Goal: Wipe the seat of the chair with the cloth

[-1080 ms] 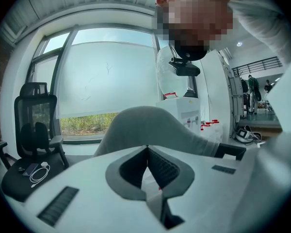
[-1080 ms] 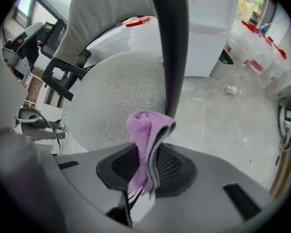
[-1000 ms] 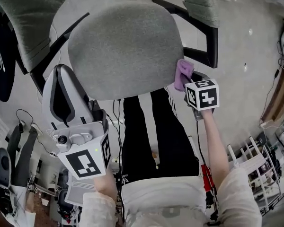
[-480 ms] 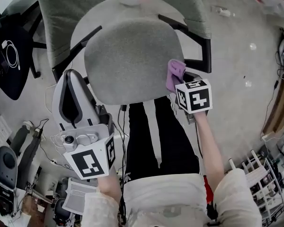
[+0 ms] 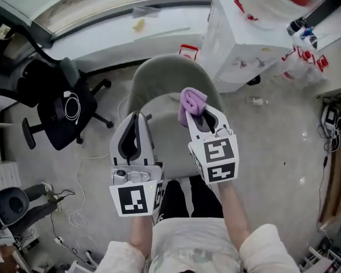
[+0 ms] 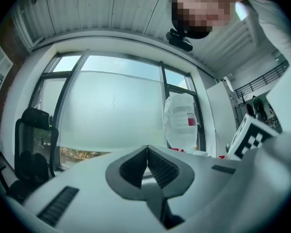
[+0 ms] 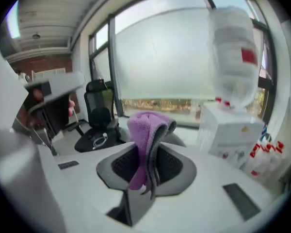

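The grey chair [image 5: 162, 81] stands below me, its seat [image 5: 169, 131] partly hidden by both grippers. My right gripper [image 5: 196, 111] is held up above the seat, shut on a purple cloth [image 5: 190, 102] that bunches over its fingertips. In the right gripper view the cloth [image 7: 145, 127] is pinched between the jaws of the right gripper [image 7: 148, 154] and hangs down between the pads. My left gripper [image 5: 136, 121] is raised beside it on the left, shut and holding nothing. In the left gripper view the left gripper [image 6: 146, 154] points at a window, its jaws pressed together.
A black office chair [image 5: 65, 107] with a white cable on its seat stands to the left. A white cabinet [image 5: 244, 44] sits behind the grey chair on the right, with red-capped bottles [image 5: 307, 61] beyond it. Cables [image 5: 74, 209] trail on the floor at the lower left.
Both grippers have lifted off the seat and come together above the chair. The cloth left the seat's right edge with the right gripper. The head view has pulled back and up.
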Tool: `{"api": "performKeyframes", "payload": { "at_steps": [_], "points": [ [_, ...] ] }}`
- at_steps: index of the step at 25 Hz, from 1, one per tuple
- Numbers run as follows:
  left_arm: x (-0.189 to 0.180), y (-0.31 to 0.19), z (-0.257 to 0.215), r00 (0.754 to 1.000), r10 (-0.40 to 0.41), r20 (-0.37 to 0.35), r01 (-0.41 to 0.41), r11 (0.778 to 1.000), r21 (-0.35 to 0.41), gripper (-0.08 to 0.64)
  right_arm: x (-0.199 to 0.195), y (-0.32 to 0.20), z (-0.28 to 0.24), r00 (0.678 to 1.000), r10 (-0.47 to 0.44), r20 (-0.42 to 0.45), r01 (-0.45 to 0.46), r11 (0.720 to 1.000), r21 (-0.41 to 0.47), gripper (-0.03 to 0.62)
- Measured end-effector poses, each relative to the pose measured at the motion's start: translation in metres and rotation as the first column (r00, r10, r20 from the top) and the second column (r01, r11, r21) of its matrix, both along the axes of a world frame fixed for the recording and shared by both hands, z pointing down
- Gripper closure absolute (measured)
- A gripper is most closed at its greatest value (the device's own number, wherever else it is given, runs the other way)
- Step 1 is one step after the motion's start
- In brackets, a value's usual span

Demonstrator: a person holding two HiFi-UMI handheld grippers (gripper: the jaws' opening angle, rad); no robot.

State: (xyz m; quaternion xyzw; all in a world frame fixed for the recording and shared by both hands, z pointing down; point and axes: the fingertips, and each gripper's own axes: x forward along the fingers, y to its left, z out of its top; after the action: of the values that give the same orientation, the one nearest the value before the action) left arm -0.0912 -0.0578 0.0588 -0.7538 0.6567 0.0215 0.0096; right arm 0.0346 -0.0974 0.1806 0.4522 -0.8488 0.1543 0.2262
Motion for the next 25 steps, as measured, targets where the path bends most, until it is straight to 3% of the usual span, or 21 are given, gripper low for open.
{"api": "performKeyframes", "payload": {
  "at_steps": [2, 4, 10, 13, 25],
  "points": [
    [-0.005, -0.002, -0.043, 1.000, -0.006, 0.028, 0.004, 0.998, 0.068, 0.546, -0.007, -0.011, -0.080, 0.998, -0.007, 0.058, -0.004, 0.983, 0.181, 0.504],
    [-0.007, 0.010, -0.079, 0.999, -0.012, 0.034, 0.008, 0.994, 0.107, 0.546, -0.008, 0.001, -0.140, 0.994, 0.004, 0.105, -0.034, 0.956, 0.292, 0.504],
    [0.021, 0.052, -0.142, 0.997, 0.042, 0.060, -0.052, 0.982, 0.180, 0.546, 0.001, 0.062, -0.234, 0.960, -0.053, 0.277, -0.077, 0.895, 0.439, 0.504],
    [0.028, 0.061, -0.165, 0.995, 0.045, 0.084, -0.063, 0.972, 0.227, 0.546, 0.002, 0.071, -0.253, 0.962, -0.064, 0.267, -0.077, 0.870, 0.487, 0.503],
    [0.035, 0.071, -0.210, 0.994, -0.017, 0.108, -0.021, 0.940, 0.341, 0.546, 0.029, 0.076, -0.288, 0.954, -0.073, 0.290, -0.104, 0.828, 0.550, 0.503]
  ]
}}
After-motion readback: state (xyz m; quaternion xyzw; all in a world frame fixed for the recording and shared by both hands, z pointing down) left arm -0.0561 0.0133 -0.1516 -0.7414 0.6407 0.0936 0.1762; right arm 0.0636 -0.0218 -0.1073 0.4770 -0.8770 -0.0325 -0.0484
